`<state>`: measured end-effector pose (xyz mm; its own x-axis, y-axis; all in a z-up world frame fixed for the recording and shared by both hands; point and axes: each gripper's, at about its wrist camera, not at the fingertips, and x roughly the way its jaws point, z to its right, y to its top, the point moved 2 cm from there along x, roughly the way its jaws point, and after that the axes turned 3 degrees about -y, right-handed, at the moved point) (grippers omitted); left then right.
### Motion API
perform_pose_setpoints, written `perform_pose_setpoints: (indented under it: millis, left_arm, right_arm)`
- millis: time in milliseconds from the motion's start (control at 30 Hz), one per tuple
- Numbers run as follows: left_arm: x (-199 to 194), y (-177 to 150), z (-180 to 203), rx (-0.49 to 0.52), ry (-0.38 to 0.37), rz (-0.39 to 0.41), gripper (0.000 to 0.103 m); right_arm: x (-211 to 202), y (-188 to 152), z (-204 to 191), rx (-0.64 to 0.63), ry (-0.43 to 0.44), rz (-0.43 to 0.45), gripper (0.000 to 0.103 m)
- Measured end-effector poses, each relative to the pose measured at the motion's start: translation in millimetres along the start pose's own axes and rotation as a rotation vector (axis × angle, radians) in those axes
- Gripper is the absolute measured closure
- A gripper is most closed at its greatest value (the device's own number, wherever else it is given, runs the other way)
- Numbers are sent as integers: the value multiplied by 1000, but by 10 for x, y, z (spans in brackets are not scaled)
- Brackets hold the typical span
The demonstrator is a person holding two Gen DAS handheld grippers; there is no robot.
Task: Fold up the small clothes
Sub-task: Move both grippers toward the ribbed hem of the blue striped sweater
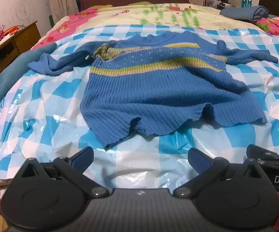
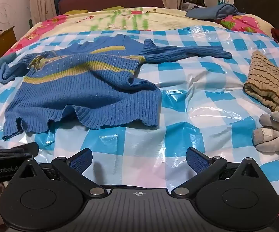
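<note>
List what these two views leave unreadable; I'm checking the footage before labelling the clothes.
- Grey soft garment: right wrist view, cut off by the frame's right edge.
- Beige striped folded knit: same edge.
- Blue ribbed sweater with yellow stripes: left wrist view, underside hidden beneath itself.

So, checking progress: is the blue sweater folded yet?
Not yet. The blue sweater lies spread out, both sleeves out sideways, hem rumpled.

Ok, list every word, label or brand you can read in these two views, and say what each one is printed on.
"DAS": white letters, cut off by the frame edge, on the right gripper body, seen from the left wrist camera.
"GenRobot.A": white print, cut off at its end, on the left gripper body, seen from the right wrist camera.
Blue sweater: small white tag by the sleeve, too small to read.
</note>
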<state>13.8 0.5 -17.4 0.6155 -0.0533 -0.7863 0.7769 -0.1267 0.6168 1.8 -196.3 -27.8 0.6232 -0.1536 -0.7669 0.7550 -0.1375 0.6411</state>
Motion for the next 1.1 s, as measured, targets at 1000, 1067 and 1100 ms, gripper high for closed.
perform_pose_setpoints:
  millis: [1000,1067,1100]
  left_arm:
    - [-22,36,7,13,34,-43,0]
    - [-30,45,-2,9,38,-43,0]
    - [-31,55,-4,8,41,-44,0]
  right_arm:
    - [-52,54,-64,3,-3,-20,0]
    - [-64,63,-78,-1,-2,-18,0]
    - [-70,72,-84,-3,2,-17,0]
